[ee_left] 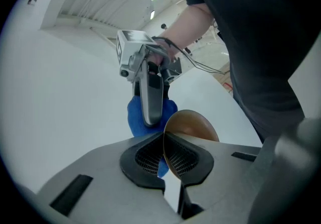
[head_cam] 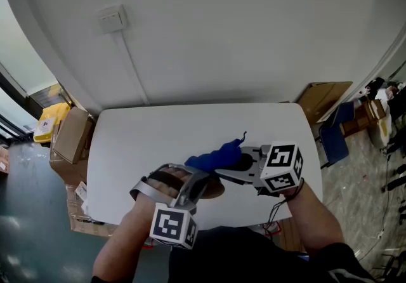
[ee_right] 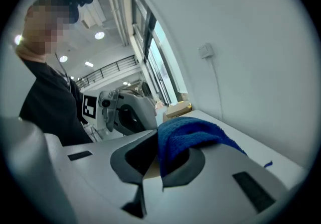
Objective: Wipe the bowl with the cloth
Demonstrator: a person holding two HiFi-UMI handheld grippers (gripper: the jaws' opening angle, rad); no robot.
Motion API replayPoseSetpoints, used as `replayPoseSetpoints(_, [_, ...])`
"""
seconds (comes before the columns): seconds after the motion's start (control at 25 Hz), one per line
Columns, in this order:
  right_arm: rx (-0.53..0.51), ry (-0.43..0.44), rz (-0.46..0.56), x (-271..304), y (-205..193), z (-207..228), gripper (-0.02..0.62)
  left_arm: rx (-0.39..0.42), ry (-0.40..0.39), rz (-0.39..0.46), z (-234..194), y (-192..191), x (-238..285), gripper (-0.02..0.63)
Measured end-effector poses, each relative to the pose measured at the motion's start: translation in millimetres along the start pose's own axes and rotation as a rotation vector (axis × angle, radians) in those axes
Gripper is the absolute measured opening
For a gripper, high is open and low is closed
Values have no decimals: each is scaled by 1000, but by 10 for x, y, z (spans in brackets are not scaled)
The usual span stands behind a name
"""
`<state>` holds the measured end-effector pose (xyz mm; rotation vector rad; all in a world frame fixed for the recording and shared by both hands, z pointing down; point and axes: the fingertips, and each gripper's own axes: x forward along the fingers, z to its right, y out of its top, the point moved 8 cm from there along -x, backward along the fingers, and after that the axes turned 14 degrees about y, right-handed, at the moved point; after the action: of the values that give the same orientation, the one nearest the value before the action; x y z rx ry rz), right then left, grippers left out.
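**Cloth-to-bowl alignment: the cloth sits just past the clamped rim**

1. Left hand-held gripper: closed on the thin rim of the smooth, round brown bowl. The rim runs edge-on between the pads. The bowl's body extends away from the jaws and to their right, over the white worktop.

2. Bowl position: in the head view only a brown sliver shows, low between the two hands and beneath the right tool's jaws. No view shows whether it rests on the worktop.

3. Bunched blue terry cloth: located just beyond the bowl, on its far side. From the left gripper view it lies to the left of the clamped rim. Its long axis runs crosswise, from the right jaws toward the left hand. Contact between cloth and bowl cannot be confirmed.

4. Right hand-held gripper: closed on a fold of the cloth, with the remainder draped over one jaw. It points across toward the left tool.

Assessment: the right tool carries the cloth and is the nearer one to do the wiping. The coming move probably requires drawing the cloth back and down onto the bowl's surface while the left grip holds the rim steady.
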<state>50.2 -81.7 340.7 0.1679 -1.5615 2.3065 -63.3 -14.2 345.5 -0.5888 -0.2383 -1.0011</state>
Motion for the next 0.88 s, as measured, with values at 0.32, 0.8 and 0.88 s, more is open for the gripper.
replayPoseSetpoints(0.32, [-364,20,-311,228,87,-209,26,85,-22,24,50,-34,-94,18])
replayPoseSetpoints(0.8, [-626,188,-544,395,177,-249,26,155,-83,111,32,36,-266,18])
replayPoseSetpoints(0.88, [-621,199,-513,373,199,-256,26,125,-64,117,-44,0,-288,18])
